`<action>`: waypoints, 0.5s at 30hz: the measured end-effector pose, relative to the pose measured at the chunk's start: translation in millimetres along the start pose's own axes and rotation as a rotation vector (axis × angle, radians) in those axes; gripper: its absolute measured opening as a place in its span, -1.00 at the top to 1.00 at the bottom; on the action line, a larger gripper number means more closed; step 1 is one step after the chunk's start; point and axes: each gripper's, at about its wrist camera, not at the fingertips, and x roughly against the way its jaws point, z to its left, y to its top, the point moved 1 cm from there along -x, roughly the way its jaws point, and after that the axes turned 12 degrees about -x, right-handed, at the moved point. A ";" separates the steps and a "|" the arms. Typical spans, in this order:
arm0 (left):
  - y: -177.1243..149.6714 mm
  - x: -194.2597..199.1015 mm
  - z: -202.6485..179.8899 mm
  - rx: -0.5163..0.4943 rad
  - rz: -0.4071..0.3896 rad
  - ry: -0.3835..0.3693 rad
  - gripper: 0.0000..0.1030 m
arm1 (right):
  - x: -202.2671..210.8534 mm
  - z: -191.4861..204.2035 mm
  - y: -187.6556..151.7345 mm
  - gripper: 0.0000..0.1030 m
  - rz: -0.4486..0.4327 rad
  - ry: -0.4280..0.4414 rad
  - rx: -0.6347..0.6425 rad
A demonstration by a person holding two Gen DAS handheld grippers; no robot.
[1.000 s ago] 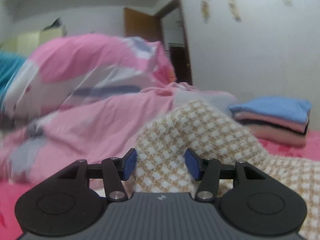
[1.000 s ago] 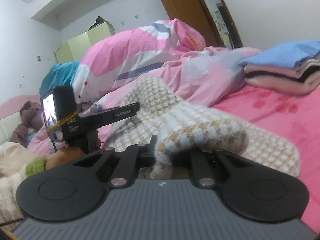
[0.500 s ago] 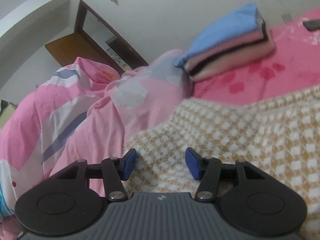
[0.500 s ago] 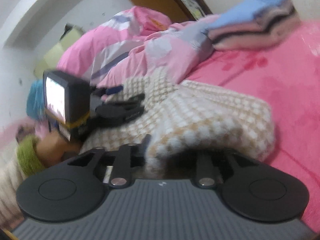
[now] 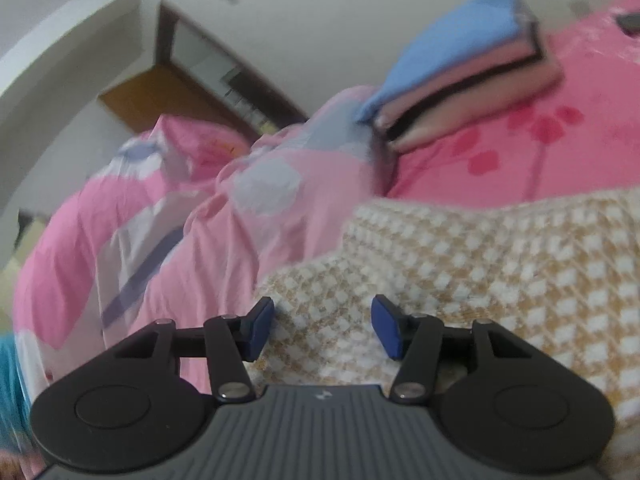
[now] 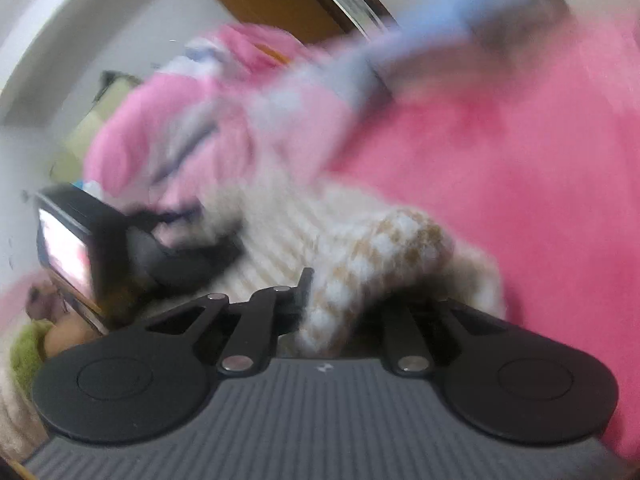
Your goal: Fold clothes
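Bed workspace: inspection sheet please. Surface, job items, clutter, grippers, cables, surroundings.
Surface: pink bedsheet with a red flower print.
Job's things: checked beige-and-white garment spread on the sheet; one bunched part is in the right gripper. Folded stack, blue on top, sits farther back on the bed.
Clutter: rumpled pink duvet beside the garment.
Grippers: left gripper open, blue pads apart over the garment, not pressing it. Right gripper shut on the garment; its jaws opened briefly, then closed again on the fabric.
Cables: nothing seen.
Surroundings: white wall, wooden door. Right wrist view is motion-blurred.
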 end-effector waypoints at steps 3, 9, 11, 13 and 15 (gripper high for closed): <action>2.6 6.3 3.9 -0.042 -0.007 -0.011 -0.07 | 5.6 7.2 -0.5 0.80 -0.015 -0.004 0.036; 28.2 33.1 17.7 -0.099 -0.106 -0.005 -0.13 | 4.5 28.4 -14.0 0.79 -0.030 -0.065 0.198; 36.4 17.1 8.3 -0.152 -0.094 -0.038 -0.13 | 6.8 37.7 -21.6 0.79 -0.045 -0.101 0.294; 44.4 0.6 -1.3 -0.205 -0.081 -0.071 -0.13 | 14.9 42.0 -26.3 0.79 -0.060 -0.131 0.380; 49.4 -18.6 -11.7 -0.247 -0.049 -0.110 -0.08 | 17.1 49.9 -34.3 0.79 -0.078 -0.161 0.466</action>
